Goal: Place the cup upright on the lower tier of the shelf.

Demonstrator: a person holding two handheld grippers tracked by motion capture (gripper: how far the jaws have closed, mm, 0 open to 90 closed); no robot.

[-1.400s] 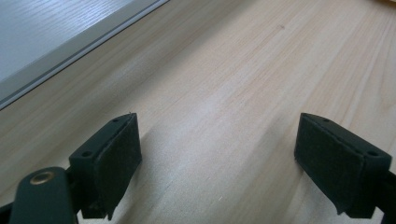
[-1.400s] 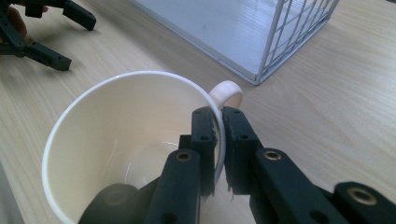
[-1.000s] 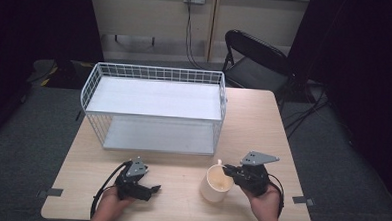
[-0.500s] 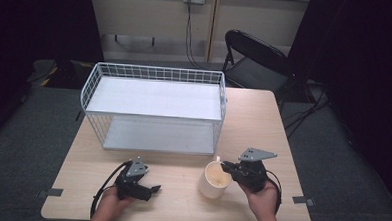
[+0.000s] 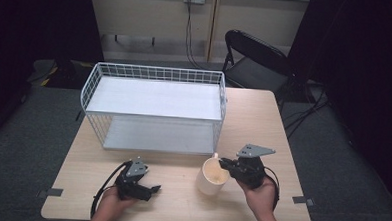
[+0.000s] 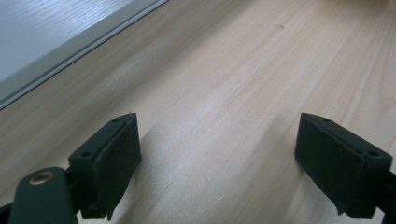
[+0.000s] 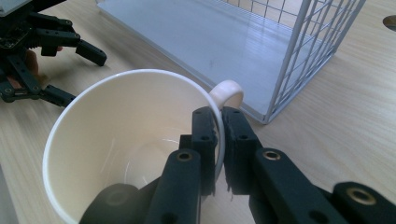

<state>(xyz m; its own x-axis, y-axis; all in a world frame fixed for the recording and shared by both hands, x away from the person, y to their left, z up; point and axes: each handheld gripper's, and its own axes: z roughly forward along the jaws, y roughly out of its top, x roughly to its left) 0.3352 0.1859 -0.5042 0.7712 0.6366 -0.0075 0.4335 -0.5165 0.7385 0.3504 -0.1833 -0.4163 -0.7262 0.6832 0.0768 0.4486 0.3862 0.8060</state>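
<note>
Nothing much has moved since a moment ago: the cup [image 5: 211,178] sits at almost the same spot, and both hands are where they were.

A cream cup stands on the worktop [image 5: 263,123], near the front edge and a bit to the right. It is upright and looks empty inside. Its handle [image 7: 227,92] points toward the wire basket [image 5: 154,108], which stands just behind it.

The right hand-held gripper [image 5: 231,168] is shut on the cup. One jaw is inside the cup and the other is outside, so they pinch the thin wall right by the handle. The person's right hand [image 5: 260,193] holds this gripper from the front edge of the worktop. A grey plate sits on top of it.

The left hand-held gripper [image 5: 150,189] is open. Its two black jaws stand wide apart, low over bare wood, with nothing between them. It is well apart from the cup, over on the left. The left hand [image 5: 111,203] holds it.

The basket is white, long and open on top, with a flat white floor. A black chair [image 5: 259,58] stands behind the worktop.
</note>
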